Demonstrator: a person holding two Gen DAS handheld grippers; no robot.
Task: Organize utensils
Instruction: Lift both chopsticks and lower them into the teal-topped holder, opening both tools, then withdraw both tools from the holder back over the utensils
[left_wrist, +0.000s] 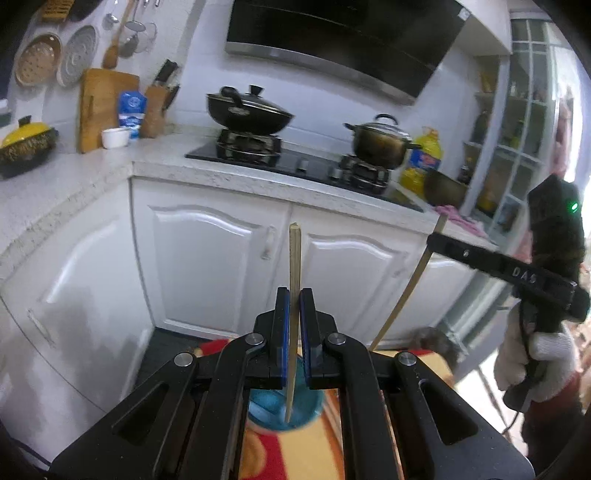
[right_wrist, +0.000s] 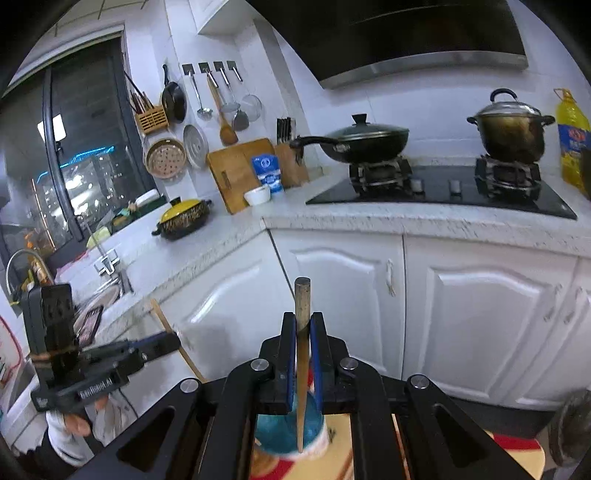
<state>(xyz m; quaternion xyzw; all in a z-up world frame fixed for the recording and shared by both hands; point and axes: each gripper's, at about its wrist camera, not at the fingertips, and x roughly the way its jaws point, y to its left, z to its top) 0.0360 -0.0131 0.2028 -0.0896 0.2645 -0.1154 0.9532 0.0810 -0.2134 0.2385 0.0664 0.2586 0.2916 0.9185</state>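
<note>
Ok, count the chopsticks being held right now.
2. One chopstick is clamped upright in the left gripper; the other chopstick is clamped in the right gripper. Any others may be hidden.

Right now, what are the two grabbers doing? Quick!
Left gripper: closed on a chopstick.
Right gripper: closed on another chopstick.
</note>
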